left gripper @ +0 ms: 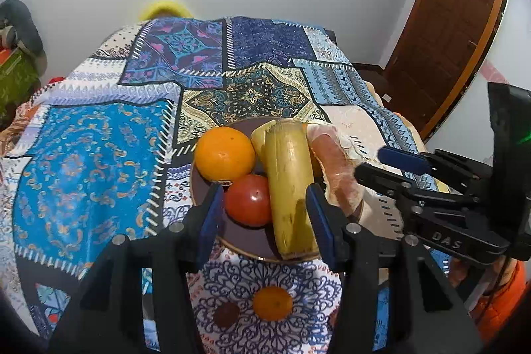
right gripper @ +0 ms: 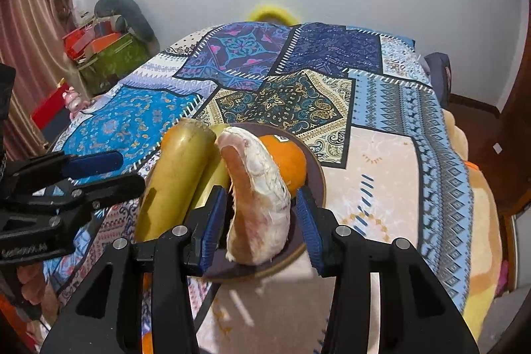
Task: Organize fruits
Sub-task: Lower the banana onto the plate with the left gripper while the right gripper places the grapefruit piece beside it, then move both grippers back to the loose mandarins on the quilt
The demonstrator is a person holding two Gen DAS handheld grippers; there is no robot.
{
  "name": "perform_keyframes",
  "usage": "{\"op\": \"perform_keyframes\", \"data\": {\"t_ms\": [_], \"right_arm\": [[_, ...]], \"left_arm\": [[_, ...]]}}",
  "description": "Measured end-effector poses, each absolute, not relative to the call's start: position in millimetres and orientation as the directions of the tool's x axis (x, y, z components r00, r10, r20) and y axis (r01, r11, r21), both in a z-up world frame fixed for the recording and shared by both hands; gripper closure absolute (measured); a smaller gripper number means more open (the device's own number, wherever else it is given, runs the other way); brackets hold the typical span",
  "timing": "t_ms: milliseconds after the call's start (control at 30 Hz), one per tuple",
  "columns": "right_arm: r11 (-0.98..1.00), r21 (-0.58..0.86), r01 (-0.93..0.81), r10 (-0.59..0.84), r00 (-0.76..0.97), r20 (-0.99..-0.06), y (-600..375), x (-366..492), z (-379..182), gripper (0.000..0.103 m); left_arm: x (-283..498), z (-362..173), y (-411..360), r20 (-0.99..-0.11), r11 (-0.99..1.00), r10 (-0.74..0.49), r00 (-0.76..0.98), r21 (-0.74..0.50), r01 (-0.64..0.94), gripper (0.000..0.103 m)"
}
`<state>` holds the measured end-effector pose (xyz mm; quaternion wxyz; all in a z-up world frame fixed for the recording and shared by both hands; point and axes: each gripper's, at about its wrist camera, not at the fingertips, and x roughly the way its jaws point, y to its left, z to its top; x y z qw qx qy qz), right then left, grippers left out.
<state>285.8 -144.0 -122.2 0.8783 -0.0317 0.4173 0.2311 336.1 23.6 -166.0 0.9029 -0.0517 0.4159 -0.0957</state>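
Observation:
A dark plate point(left gripper: 242, 238) on the patchwork cloth holds an orange point(left gripper: 224, 153), a red tomato point(left gripper: 249, 199), a yellow banana point(left gripper: 290, 184) and a pink peeled pomelo wedge point(left gripper: 335, 165). My left gripper point(left gripper: 264, 221) is open, its blue pads either side of the tomato and banana end. My right gripper point(right gripper: 260, 218) is open around the near end of the pomelo wedge point(right gripper: 255, 188), which lies on the plate point(right gripper: 315, 168) beside the banana point(right gripper: 176, 175) and an orange point(right gripper: 288, 161). The right gripper also shows in the left wrist view point(left gripper: 391, 168).
A small orange fruit point(left gripper: 272, 302) and a dark brown fruit point(left gripper: 227, 314) lie on the cloth near me, below the plate. The left gripper shows at the left of the right wrist view point(right gripper: 109, 171). A wooden door point(left gripper: 448, 22) stands far right; boxes point(right gripper: 106, 55) far left.

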Motion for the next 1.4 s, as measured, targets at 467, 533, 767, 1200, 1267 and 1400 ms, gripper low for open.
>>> {"op": "perform_keyframes", "data": {"t_ms": [467, 533, 767, 1200, 1267, 1400], "right_arm": [[0.897, 0.140, -0.418, 0.382, 0.575, -0.723, -150.3, 221.2, -85.5, 0.054], [0.899, 0.135, -0.417, 0.378, 0.581, -0.721, -150.3, 212.3, -82.3, 0.049], [0.899, 0.119, -0.421, 0.366, 0.577, -0.730, -146.3, 187.7, -83.2, 0.036], [0.897, 0.171, -0.408, 0.367, 0.470, -0.803, -127.1, 175.1, -126.0, 0.036], [0.894, 0.169, -0.416, 0.362, 0.447, -0.818, -122.2, 174.5, -134.4, 0.036], [0.885, 0.182, -0.429, 0.368, 0.402, -0.838, -115.5, 174.4, -148.6, 0.043]], "left_arm": [[261.8, -142.6, 35.3, -0.737, 0.987, -0.161, 0.656, -0.114, 0.113, 0.052], [252.1, -142.2, 38.6, -0.742, 0.988, -0.151, 0.653, -0.109, 0.106, 0.051], [225.5, -146.5, 50.6, -0.757, 0.992, -0.124, 0.642, -0.103, 0.070, 0.042], [209.5, -183.2, 54.2, -0.812, 0.989, -0.147, 0.565, -0.119, 0.085, 0.041], [209.0, -188.3, 55.4, -0.817, 0.989, -0.147, 0.557, -0.118, 0.088, 0.041], [209.9, -197.2, 56.8, -0.825, 0.987, -0.159, 0.542, -0.130, 0.091, 0.041]]}}
